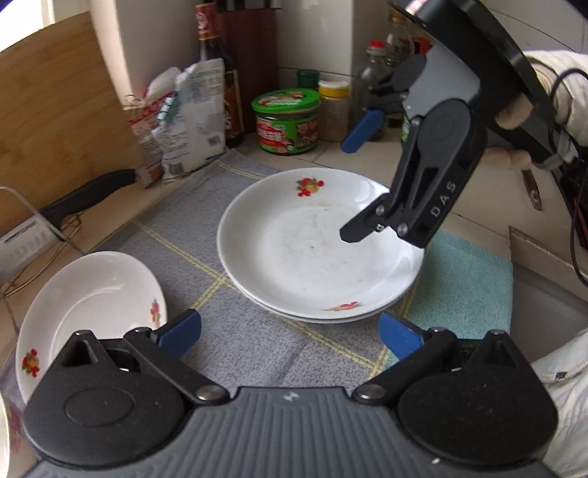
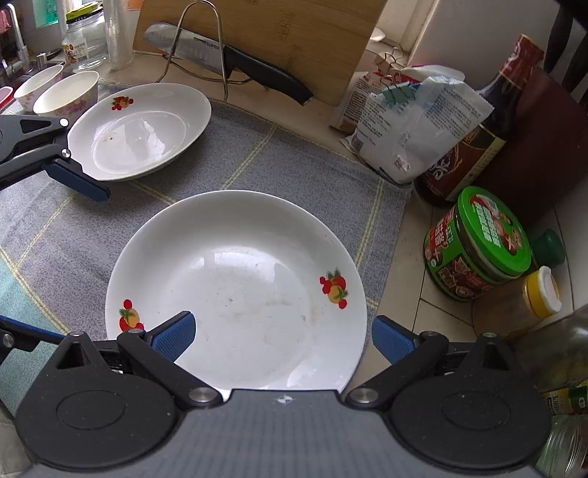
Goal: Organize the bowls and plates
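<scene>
Stacked plates (image 2: 235, 279) mid-cloth (image 2: 286, 165), single plate (image 2: 139, 128) left, perhaps two bowls (image 2: 66, 93) behind.

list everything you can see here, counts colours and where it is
stacked plates: two, white, fruit print, grey cloth centre
single plate: one, white, cloth's far left
bowls: two, white, floral, beyond the single plate
cloth: one, grey checked, on counter
knife: one, black handle, wire rack
cutting board: one, wooden, against wall
green-lidded jar: one, right of cloth
soy sauce bottle: one, dark, corner
left gripper: open, empty
right gripper: open, above stack
</scene>
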### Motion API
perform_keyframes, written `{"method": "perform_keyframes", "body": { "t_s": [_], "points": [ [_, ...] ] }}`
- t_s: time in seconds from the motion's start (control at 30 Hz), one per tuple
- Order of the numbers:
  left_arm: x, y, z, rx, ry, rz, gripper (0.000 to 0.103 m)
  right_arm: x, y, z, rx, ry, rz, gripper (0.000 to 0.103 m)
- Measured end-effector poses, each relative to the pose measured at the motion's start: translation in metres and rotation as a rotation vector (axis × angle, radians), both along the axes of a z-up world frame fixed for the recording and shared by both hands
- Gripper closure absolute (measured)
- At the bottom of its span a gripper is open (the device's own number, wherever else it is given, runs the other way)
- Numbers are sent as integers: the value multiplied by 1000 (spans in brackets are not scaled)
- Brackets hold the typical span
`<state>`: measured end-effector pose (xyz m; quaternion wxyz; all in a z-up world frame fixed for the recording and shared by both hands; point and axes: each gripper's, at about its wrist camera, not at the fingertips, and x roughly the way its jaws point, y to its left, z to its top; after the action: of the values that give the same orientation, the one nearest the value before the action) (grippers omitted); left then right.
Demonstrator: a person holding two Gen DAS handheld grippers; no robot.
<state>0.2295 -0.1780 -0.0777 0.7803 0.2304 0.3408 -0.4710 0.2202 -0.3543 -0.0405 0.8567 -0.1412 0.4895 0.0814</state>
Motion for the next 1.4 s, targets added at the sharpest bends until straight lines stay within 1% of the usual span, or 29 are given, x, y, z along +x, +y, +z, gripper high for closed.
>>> {"method": "perform_keyframes", "body": {
  "t_s": [0.13,0.2,0.27,0.4,0.5,0.57,0.67,0.77,0.83,0.9,1.0,1.07,1.13,1.2,1.27,1.4],
  "points": [
    [-3,25,15,-43,-50,205,1,2,13,8,9,-39,68,0],
    [-2,42,21,-63,-62,287,1,6,22,12,18,-55,106,0],
    [-4,59,25,-67,-78,337,1,10,37,18,22,-85,136,0],
    [0,91,28,-68,-93,382,1,16,69,25,49,-117,142,0],
    [11,117,30,-76,-82,378,1,20,96,27,44,-143,121,0],
    [18,132,33,-67,-87,357,1,25,115,25,50,-147,79,0],
    [32,150,36,-56,-114,336,1,28,143,15,59,-150,28,0],
    [48,159,39,-50,-113,323,1,28,163,2,89,-133,-26,0],
    [60,157,41,-47,-117,307,1,27,173,-8,101,-117,-53,0],
    [68,153,42,-40,-115,288,1,28,179,-16,91,-116,-71,0],
    [81,144,39,-20,-86,253,1,33,182,-29,91,-107,-94,0],
    [88,135,35,13,-59,242,1,37,181,-36,97,-102,-95,0],
    [95,127,31,35,-32,212,1,41,179,-42,103,-104,-100,0],
    [104,121,28,69,-9,207,1,45,177,-48,115,-104,-106,0],
    [112,116,26,87,0,209,1,49,175,-53,139,-95,-104,0],
    [129,107,24,117,-9,211,1,54,173,-60,155,-92,-93,0]
  ]
}}
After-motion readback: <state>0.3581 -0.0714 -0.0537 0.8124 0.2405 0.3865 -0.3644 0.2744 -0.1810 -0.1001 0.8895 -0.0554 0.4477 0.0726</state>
